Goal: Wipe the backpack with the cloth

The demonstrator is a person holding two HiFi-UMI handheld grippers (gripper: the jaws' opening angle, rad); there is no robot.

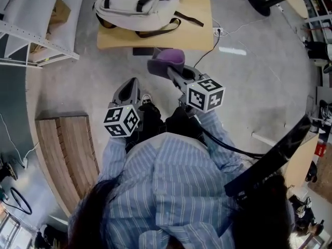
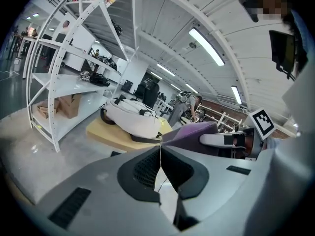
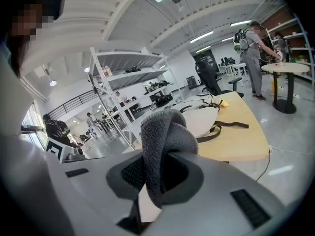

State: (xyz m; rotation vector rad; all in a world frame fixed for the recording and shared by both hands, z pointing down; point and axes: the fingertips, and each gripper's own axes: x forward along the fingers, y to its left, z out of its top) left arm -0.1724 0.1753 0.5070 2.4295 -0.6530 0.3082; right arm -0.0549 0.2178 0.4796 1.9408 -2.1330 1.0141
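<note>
The backpack lies on its side at the left end of the tabletop, with its straps trailing toward the near edge. Short of that edge, the right gripper pinches the folded purple cloth. Beside it, the left gripper has its jaws pressed together, holding nothing.

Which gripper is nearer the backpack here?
Right. The right gripper, holding the cloth, is just short of the table bearing the backpack; the left gripper, shut and empty, hangs farther back.
</note>
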